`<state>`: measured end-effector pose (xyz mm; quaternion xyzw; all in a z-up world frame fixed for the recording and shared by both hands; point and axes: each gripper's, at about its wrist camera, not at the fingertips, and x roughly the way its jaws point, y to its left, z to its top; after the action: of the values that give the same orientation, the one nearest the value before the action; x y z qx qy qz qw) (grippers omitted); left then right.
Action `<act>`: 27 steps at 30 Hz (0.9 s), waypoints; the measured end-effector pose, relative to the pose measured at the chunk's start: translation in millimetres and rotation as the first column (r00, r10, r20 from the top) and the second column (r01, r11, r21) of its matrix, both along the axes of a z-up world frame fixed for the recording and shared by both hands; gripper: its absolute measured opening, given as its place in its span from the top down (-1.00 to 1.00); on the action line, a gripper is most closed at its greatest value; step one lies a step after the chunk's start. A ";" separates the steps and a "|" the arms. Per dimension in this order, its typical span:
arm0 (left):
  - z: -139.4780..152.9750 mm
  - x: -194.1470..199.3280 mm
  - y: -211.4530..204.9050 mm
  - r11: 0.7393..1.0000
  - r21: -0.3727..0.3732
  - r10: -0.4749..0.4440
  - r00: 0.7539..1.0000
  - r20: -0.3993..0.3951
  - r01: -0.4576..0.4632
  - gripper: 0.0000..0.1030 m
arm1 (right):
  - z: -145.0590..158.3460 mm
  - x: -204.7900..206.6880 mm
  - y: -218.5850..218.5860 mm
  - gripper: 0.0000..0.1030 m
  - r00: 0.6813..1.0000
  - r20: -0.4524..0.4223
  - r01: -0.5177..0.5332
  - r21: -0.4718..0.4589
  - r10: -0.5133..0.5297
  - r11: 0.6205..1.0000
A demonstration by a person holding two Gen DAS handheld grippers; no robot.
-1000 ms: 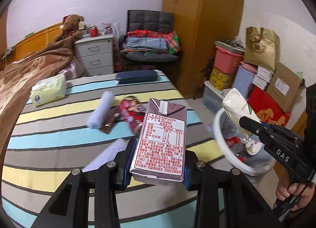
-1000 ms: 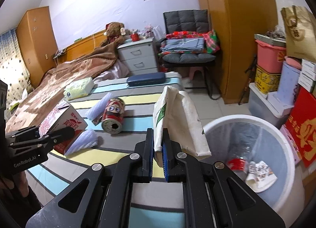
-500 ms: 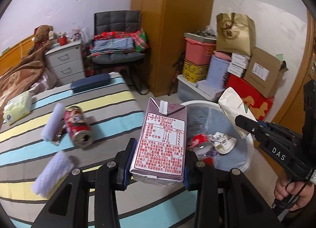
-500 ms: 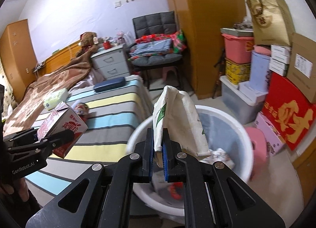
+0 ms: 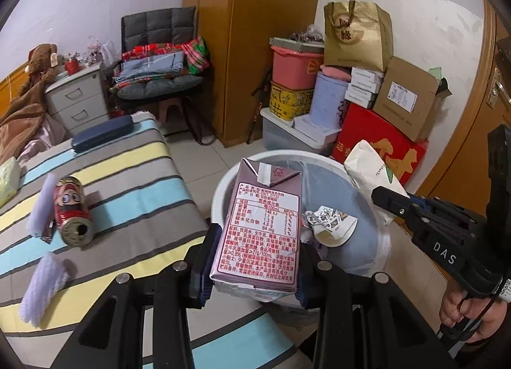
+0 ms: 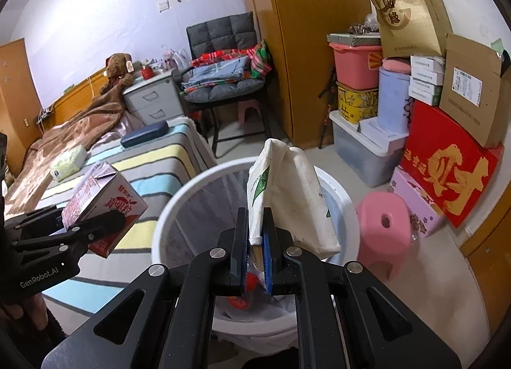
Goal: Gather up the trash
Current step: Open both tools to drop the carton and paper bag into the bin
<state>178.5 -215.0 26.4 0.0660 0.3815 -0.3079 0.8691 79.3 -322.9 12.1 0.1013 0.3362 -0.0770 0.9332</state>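
My left gripper (image 5: 254, 260) is shut on a maroon drink carton (image 5: 260, 228), held upright at the near rim of the white trash bin (image 5: 220, 190). In the right wrist view the same carton (image 6: 102, 206) sits in that gripper (image 6: 92, 225) left of the bin (image 6: 169, 209). My right gripper (image 6: 256, 251) is shut on a crumpled white paper bag (image 6: 287, 196) over the bin's opening; the bag (image 5: 370, 174) also shows over the bin's right rim. Crumpled wrappers (image 5: 329, 222) lie inside the bin. A red can (image 5: 72, 209) lies on the striped bed.
The striped bed (image 5: 127, 177) carries two pale fabric rolls (image 5: 41, 206), a dark blue case (image 5: 102, 134) and a tissue pack (image 6: 68, 161). A pink stool (image 6: 383, 228) stands right of the bin. Stacked boxes (image 6: 444, 161) and tubs line the wall beside a wardrobe (image 5: 249, 33).
Both grippers swung from over the bed toward the trash bin, carrying the carton and the paper bag. The bin now lies directly below them, and the bed items have slid left in view.
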 end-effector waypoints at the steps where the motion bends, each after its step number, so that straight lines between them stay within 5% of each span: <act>1: -2.6 0.5 -3.8 1.000 0.003 -0.008 1.000 -0.007 0.008 0.23 | -1.5 0.0 -2.0 0.85 1.000 -0.007 0.000 0.001 0.000 1.000; 22: -35.0 17.3 -45.4 0.998 0.051 -0.032 0.998 -0.046 0.034 0.23 | -28.2 19.1 -24.7 0.83 0.993 -0.112 -0.040 0.029 0.043 0.999; 24: -34.4 19.6 -45.5 0.999 0.042 -0.029 0.998 -0.054 0.031 0.14 | -30.2 21.6 -24.7 0.82 0.990 -0.133 -0.050 0.022 0.053 0.998; 26: -33.9 22.6 -43.6 0.999 0.032 -0.019 0.998 -0.061 0.021 -0.24 | -30.8 22.2 -24.4 0.79 0.989 -0.142 -0.047 0.013 0.049 0.999; 27: -33.3 23.1 -42.0 0.999 0.028 -0.014 0.998 -0.055 0.015 -0.26 | -30.7 22.0 -24.6 0.74 0.989 -0.142 -0.046 0.009 0.046 0.999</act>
<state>201.6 -257.0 -6.8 0.0726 0.4089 -0.3104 0.8551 101.3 -347.5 -18.7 0.0904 0.4042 -0.0615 0.9081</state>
